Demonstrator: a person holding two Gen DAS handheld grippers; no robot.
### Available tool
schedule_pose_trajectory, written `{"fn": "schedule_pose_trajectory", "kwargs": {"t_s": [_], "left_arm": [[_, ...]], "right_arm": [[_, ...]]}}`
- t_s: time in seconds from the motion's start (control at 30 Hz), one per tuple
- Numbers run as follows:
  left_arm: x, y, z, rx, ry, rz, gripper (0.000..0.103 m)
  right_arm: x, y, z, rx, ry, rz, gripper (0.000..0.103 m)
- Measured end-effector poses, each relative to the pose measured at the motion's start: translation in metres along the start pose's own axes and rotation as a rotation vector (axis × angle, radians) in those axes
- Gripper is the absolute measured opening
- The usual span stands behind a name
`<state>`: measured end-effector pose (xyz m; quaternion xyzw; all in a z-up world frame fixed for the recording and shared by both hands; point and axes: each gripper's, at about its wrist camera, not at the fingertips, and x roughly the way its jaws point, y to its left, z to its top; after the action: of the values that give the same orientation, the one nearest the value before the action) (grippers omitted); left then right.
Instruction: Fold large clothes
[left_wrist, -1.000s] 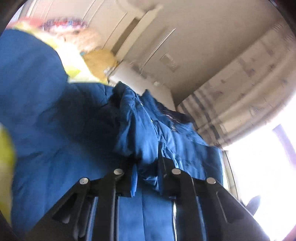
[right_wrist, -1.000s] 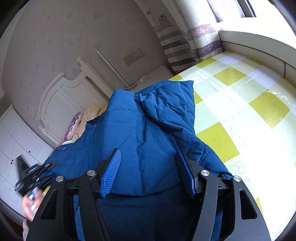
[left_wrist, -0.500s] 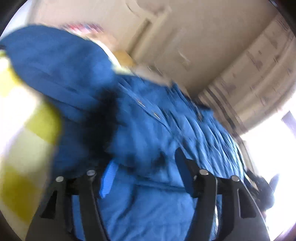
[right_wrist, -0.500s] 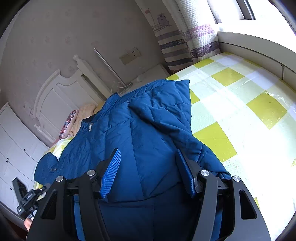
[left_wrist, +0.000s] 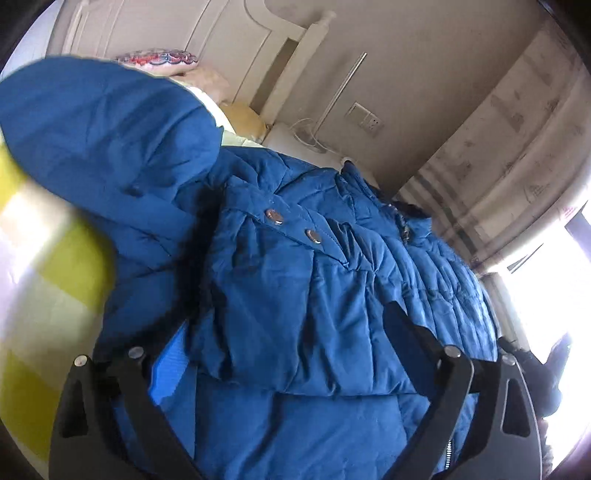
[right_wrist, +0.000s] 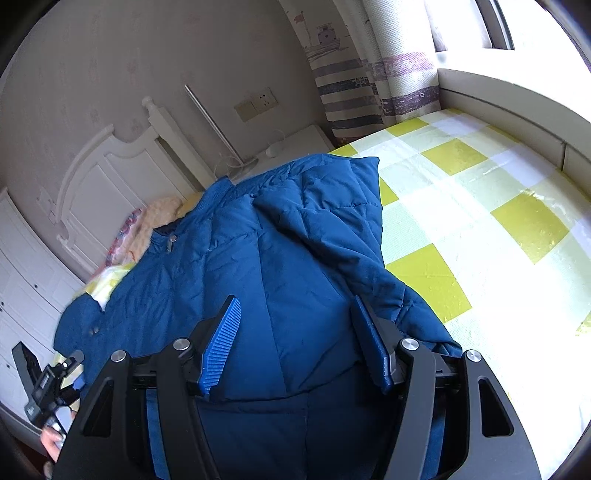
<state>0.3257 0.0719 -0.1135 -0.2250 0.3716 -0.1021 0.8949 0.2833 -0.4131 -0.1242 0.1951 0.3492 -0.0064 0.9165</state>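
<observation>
Left claw (left_wrist: 280, 354) is opening wide over the blue padded jacket (left_wrist: 303, 280), its pads clear of the cloth; right claw (right_wrist: 295, 347) stands half open astride a folded sleeve (right_wrist: 325, 236), gripping nothing that I can see. Beyond and beside both claws lies the checked bed (right_wrist: 480, 206) carrying the jacket. One fold looks just laid; next needs a fresh hold on an edge. No containers show.

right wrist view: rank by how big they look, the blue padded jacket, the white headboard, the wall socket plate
1. blue padded jacket, largest, though it lies nearest the camera
2. white headboard
3. wall socket plate, smallest
</observation>
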Motion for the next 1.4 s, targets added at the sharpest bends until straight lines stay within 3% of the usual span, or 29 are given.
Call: {"fn": "schedule_pose_trajectory", "kwargs": {"t_s": [0.13,0.23,0.3,0.37,0.4,0.5,0.57,0.67,0.7,0.77,0.9,1.0,1.1,1.17,1.27,1.4], "left_arm": [[0.0,0.0,-0.003,0.007,-0.005,0.006,0.098],[0.006,-0.004,-0.005,0.025,0.001,0.02,0.1],[0.005,-0.005,-0.008,0.023,-0.001,0.019,0.1],[0.005,-0.005,-0.003,0.016,-0.002,0.012,0.1],[-0.002,0.0,-0.002,0.012,-0.003,0.009,0.1],[-0.004,0.003,-0.003,0.007,-0.002,0.011,0.1],[-0.003,0.001,-0.003,0.017,0.004,0.026,0.1],[-0.003,-0.001,-0.003,0.027,0.007,0.037,0.1],[-0.003,0.0,-0.003,0.023,0.006,0.032,0.1],[-0.003,0.002,-0.003,0.012,0.003,0.022,0.1],[-0.003,0.003,-0.003,0.009,0.003,0.019,0.1],[-0.002,0.001,-0.003,0.017,0.008,0.03,0.101],[-0.002,0.0,-0.003,0.021,0.009,0.035,0.1],[-0.003,0.0,-0.003,0.018,0.008,0.032,0.101],[-0.003,0.001,-0.004,0.012,0.006,0.025,0.101],[-0.003,0.002,-0.004,0.008,0.005,0.021,0.1]], "right_arm": [[-0.011,0.04,0.012,-0.165,-0.047,-0.059,0.058],[-0.004,0.08,0.025,-0.348,-0.1,-0.129,0.049],[0.015,0.095,0.027,-0.409,-0.062,-0.128,0.048],[0.058,0.105,0.02,-0.483,0.106,-0.156,0.048],[0.075,0.103,0.017,-0.49,0.179,-0.179,0.048],[0.07,0.099,0.026,-0.434,0.164,-0.169,0.048],[0.06,0.098,0.042,-0.376,0.094,-0.143,0.048],[0.064,0.095,0.067,-0.357,-0.007,-0.196,0.048],[0.075,0.093,0.072,-0.365,0.007,-0.218,0.048],[0.108,0.078,0.076,-0.338,0.126,-0.236,0.05],[0.097,0.08,0.081,-0.283,0.147,-0.219,0.05],[0.048,0.101,0.056,-0.324,0.041,-0.095,0.059],[0.039,0.116,0.02,-0.454,0.076,-0.096,0.077],[0.05,0.115,-0.004,-0.515,0.157,-0.13,0.077],[0.037,0.108,-0.008,-0.484,0.134,-0.154,0.077],[-0.01,0.113,-0.015,-0.442,0.006,-0.097,0.084]]}}
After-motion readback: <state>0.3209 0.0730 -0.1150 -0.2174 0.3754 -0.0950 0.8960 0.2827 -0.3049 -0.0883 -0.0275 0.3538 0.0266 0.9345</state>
